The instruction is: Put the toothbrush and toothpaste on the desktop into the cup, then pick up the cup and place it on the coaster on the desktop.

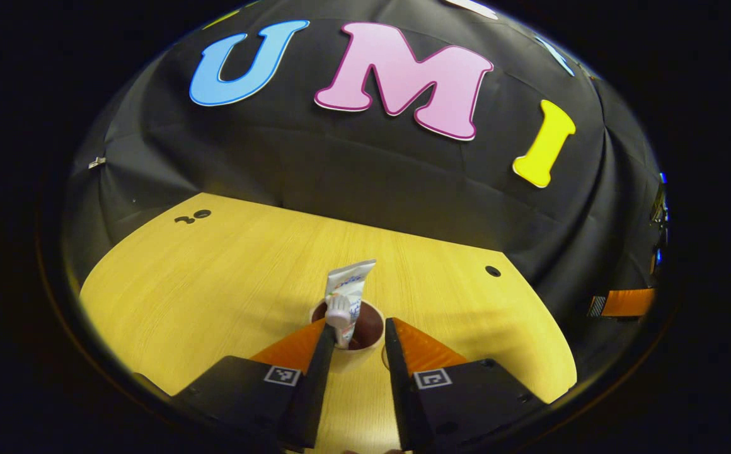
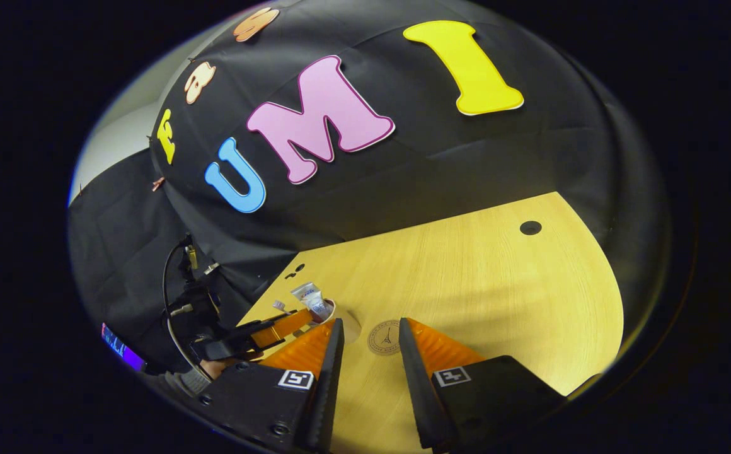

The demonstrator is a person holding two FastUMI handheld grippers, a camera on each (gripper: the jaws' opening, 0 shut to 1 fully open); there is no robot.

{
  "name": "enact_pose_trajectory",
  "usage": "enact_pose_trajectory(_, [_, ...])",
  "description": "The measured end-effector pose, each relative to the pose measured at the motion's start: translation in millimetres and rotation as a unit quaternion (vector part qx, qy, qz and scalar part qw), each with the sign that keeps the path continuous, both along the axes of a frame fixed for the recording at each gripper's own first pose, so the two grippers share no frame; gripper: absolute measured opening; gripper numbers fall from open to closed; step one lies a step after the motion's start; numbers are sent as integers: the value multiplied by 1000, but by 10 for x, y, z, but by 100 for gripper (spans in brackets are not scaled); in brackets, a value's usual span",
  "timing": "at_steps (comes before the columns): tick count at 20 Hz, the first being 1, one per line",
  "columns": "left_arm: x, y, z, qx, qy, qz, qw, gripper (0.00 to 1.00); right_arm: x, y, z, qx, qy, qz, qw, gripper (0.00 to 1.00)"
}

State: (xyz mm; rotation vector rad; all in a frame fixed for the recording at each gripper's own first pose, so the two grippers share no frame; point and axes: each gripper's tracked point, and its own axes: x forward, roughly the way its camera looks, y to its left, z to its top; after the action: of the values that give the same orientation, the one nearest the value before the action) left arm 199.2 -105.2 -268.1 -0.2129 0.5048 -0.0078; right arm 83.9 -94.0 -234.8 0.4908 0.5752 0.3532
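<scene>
The cup [image 1: 354, 329] stood on the table [image 1: 214, 284], and the paste [image 1: 351, 291] and the brush [image 1: 338, 311] both stood up inside it. In the left gripper view the brush head was in front of the paste tube, and the cup sat just past my left gripper [image 1: 356, 331]. Those fingers were apart, one on each side of the cup's near rim, and I could not tell if they touched it. In the right gripper view the cup [image 2: 334, 315] showed to the left, with the paste [image 2: 312, 298] sticking out of it and my left gripper [image 2: 302, 318] reaching to it. The coaster [image 2: 383, 337] lay flat on the table [image 2: 498, 302] just beside the cup. My right gripper [image 2: 370, 331] hung near the coaster, with its fingers apart and holding nothing.
</scene>
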Motion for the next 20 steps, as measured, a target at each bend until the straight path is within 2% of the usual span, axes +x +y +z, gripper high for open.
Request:
enact_pose_trajectory(1, [-36, -7, -19, 1, 6, -4, 1000, 54, 3, 9, 6, 1, -1, 0, 1000, 54])
enact_pose_trajectory(2, [-80, 5, -9, 5, 12, -7, 1000, 70, 3, 17, 13, 2, -1, 0, 1000, 54])
enact_pose_trajectory(3, [-122, 26, -13, 10, 16, -9, 1000, 63, 0, 14, 21, 4, -1, 0, 1000, 54])
enact_pose_trajectory(6, [-243, 114, -29, 27, 35, -14, 999, 72, -18, 26, 33, 6, -4, 3, 1000, 54])
enact_pose_trajectory(9, [-336, 169, -45, 48, 60, -44, 996, 75, -26, -36, 0, -4, -6, -2, 1000, 54])
enact_pose_trajectory(12, [-397, 298, -119, 78, 97, -71, 990, 77, -77, -90, -51, -5, 3, -8, 1000, 54])
enact_pose_trajectory(17, [-452, 328, -327, 66, 165, -143, 974, 77, -192, -173, -96, -7, 9, -24, 1000, 54])
enact_pose_trajectory(20, [-386, 401, -515, 75, 200, -156, 964, 77, -238, -217, -147, -2, 19, -35, 999, 54])
